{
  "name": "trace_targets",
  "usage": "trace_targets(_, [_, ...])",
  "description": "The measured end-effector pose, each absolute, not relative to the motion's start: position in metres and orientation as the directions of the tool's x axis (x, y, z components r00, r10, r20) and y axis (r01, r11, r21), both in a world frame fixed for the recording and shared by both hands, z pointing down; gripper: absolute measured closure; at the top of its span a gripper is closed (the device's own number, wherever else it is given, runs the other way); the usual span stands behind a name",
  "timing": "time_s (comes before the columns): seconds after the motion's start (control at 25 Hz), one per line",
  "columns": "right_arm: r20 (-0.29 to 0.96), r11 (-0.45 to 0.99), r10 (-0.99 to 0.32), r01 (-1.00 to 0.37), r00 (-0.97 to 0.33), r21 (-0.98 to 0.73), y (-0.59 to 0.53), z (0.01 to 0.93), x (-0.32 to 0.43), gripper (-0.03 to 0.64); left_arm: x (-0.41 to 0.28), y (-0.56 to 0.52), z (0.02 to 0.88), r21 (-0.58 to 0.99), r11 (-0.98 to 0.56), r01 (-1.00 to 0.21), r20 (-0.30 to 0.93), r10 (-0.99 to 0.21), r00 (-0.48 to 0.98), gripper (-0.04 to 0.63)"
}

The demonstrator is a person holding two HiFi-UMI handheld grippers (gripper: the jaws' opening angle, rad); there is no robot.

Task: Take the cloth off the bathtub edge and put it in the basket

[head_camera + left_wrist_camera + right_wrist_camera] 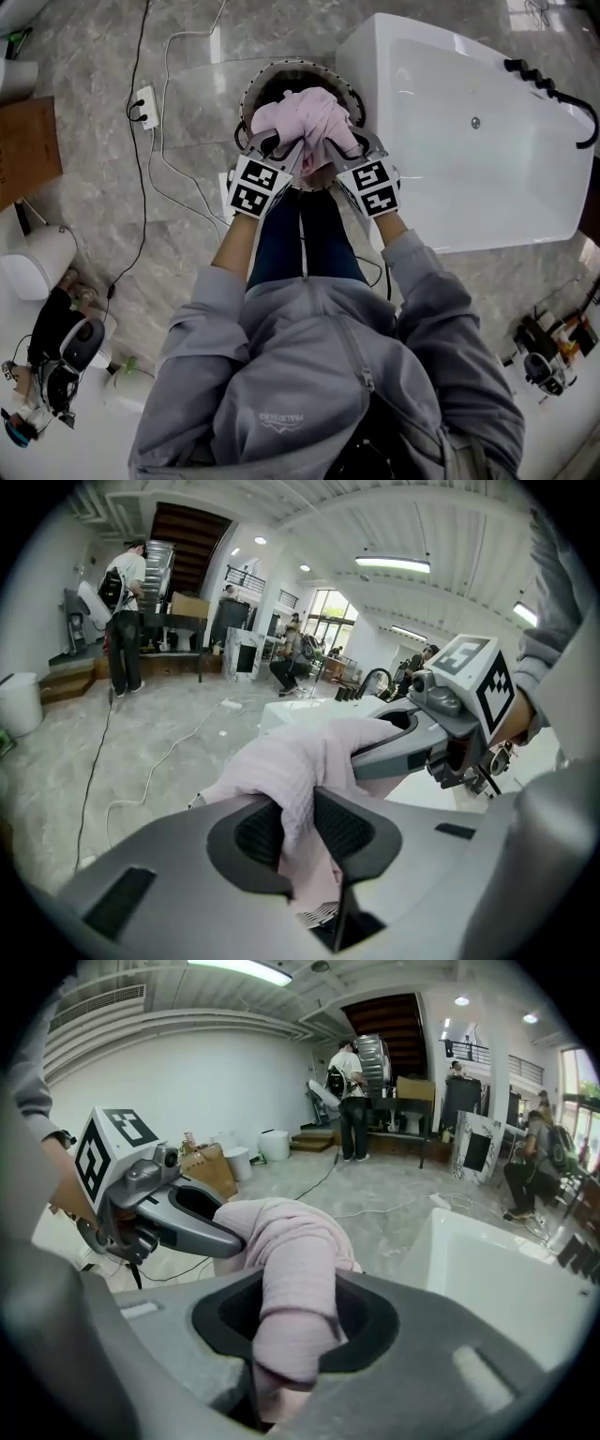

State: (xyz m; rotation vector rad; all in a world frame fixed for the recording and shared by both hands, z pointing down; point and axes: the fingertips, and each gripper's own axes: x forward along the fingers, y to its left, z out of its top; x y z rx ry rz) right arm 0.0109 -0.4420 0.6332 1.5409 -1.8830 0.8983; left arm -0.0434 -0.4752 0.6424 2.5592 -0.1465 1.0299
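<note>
A pale pink cloth (305, 117) is bunched up right over the round wire basket (251, 94), which stands on the floor beside the white bathtub (487, 178). My left gripper (281, 147) is shut on the cloth's left side, a fold (295, 803) pinched between its dark pads. My right gripper (330, 147) is shut on the right side, with a thick roll of cloth (291, 1312) filling its jaws. The two grippers sit close together, each showing in the other's view. Most of the basket's inside is hidden by the cloth.
White and black cables (155, 141) and a power strip (143, 105) lie on the marble floor left of the basket. A black tap (558, 94) sits on the tub's far rim. Equipment (56, 361) crowds the lower left. A person (125, 621) stands far off.
</note>
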Motion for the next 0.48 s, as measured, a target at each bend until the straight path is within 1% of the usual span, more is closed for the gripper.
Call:
trace_targets(0.12, [0.839, 0.064, -0.508, -0.98, -0.196, -0.19, -0.432, 0.666, 0.014, 0.485, -0.048, -0.472, 0.668, 0.331, -0.903, -0.273, 0.742, 0.07, 0.667, 0.515])
trace_targets(0.16, [0.871, 0.021, -0.455, -0.98, -0.187, -0.199, -0.427, 0.678, 0.016, 0.477, -0.052, -0.471, 0.678, 0.347, -0.89, -0.296, 0.761, 0.082, 0.643, 0.48])
trace_targets(0.2, [0.896, -0.021, -0.408, -0.98, -0.174, -0.2, -0.421, 0.688, 0.019, 0.463, -0.056, -0.471, 0.686, 0.358, -0.876, -0.322, 0.779, 0.09, 0.621, 0.422])
trace_targets(0.24, [0.912, -0.056, -0.378, -0.979, -0.162, -0.197, -0.416, 0.696, 0.021, 0.448, -0.06, -0.472, 0.693, 0.363, -0.864, -0.348, 0.794, 0.092, 0.6, 0.387])
trace_targets(0.28, [0.918, -0.081, -0.366, -0.977, -0.152, -0.195, -0.414, 0.7, 0.023, 0.442, -0.064, -0.473, 0.697, 0.364, -0.855, -0.369, 0.805, 0.09, 0.586, 0.366])
trace_targets(0.36, [0.915, -0.101, -0.375, -0.975, -0.147, -0.197, -0.412, 0.701, 0.024, 0.439, -0.068, -0.474, 0.7, 0.369, -0.845, -0.386, 0.81, 0.088, 0.58, 0.364])
trace_targets(0.48, [0.91, -0.094, -0.384, -0.974, -0.154, -0.205, -0.411, 0.701, 0.022, 0.439, -0.073, -0.473, 0.701, 0.368, -0.847, -0.384, 0.808, 0.086, 0.583, 0.364])
